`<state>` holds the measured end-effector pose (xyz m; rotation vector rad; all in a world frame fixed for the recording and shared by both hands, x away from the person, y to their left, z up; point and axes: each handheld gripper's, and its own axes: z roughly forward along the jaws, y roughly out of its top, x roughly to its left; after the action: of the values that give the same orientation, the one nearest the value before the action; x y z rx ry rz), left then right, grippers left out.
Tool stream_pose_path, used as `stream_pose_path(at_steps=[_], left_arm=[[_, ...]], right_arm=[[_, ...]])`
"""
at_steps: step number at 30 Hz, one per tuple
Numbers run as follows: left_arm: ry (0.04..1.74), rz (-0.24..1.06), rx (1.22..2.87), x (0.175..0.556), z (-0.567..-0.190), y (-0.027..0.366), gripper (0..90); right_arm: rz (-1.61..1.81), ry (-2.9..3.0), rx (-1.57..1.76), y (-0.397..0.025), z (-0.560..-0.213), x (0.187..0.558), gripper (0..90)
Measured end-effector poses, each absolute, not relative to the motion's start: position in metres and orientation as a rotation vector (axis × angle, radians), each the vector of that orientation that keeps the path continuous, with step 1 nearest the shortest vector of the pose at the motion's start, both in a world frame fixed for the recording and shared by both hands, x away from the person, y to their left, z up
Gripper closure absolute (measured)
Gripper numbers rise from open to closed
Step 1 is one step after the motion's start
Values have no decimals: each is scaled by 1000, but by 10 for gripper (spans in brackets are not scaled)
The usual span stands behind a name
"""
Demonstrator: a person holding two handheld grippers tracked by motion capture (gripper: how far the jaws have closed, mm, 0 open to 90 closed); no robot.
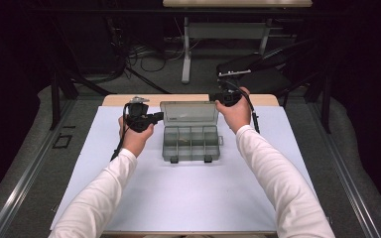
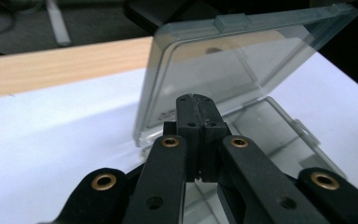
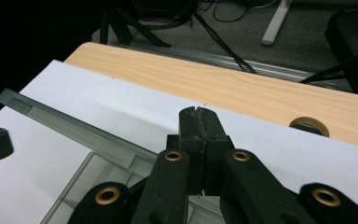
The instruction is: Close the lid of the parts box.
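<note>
The left gripper [image 1: 155, 117], jaws pressed together with nothing between them, sits just at nine o'clock of the compartment box [image 1: 191, 144], which stands mid-table on the white mat [image 1: 178, 198]. Its clear lid [image 1: 188, 114] stands raised. At the lid's one o'clock corner, the right gripper [image 1: 217, 98] is likewise pressed together.

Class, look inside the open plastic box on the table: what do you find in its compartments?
The plastic box is split by dividers into several compartments. From the high view they look mostly bare; one small pale speck may lie in a middle one. Its raised lid covers nothing inside.
</note>
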<state>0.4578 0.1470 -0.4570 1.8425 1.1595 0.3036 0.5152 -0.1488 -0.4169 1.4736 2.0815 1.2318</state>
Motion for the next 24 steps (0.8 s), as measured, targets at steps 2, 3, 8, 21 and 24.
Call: stream_pose_path(at_steps=[2,3,8,21,24], left_arm=[[1151,288,1845,457,-460,145,900],[1151,280,1847,457,-461,143,900],[1146,241,1849,450,-469,141,900],[1137,220,1874,423,-493,142,900],[1135,215,1883,418,-501,142,900]], right_arm=[[1238,2100,1479,-149,-418,512,898],[1237,2114,1474,-150,-418,510,898],[1250,2166,1469,-151,-422,500,899],[1233,2342,1449,-149,-449,470,899],[1224,2370,1453,-148,-458,464,899]])
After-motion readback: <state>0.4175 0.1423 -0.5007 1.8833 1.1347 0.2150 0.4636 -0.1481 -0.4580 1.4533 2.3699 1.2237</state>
